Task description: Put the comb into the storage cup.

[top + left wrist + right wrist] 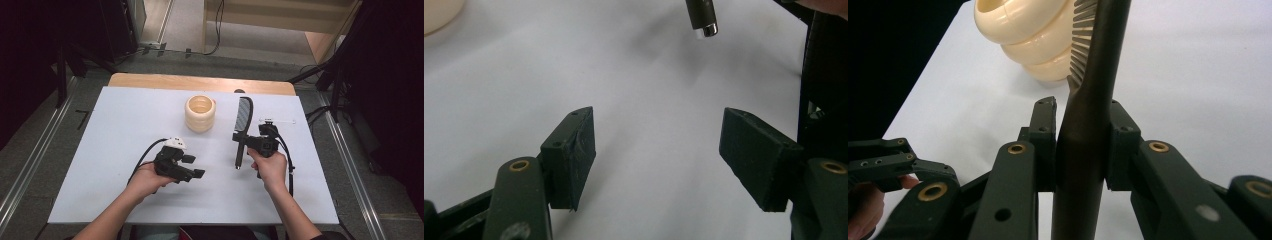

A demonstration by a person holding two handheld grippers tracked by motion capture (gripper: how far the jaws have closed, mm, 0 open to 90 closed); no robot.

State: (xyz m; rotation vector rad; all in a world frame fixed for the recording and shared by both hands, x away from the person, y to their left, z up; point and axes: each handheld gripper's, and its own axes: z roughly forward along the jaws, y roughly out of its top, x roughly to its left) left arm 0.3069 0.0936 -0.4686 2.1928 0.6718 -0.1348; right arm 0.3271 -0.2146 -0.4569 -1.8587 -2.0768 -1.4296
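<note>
A black comb (243,125) with a long handle is held over the white table (125,130). My right gripper (242,142) is shut on the handle, and the toothed end points away from me. In the right gripper view the pads clamp the comb (1093,100) from both sides, with the cream ribbed cup (1028,35) just beyond it. The cup (200,113) stands upright at the table's middle back. My left gripper (195,166) hovers low at front left, open and empty. Its jaws (659,155) stand wide over bare table, the comb's handle end (701,17) ahead.
A wooden board edge (200,81) shows behind the white sheet. Dark stands and cables (320,75) flank the table on the floor. Bare white surface lies left of the cup and along the front edge.
</note>
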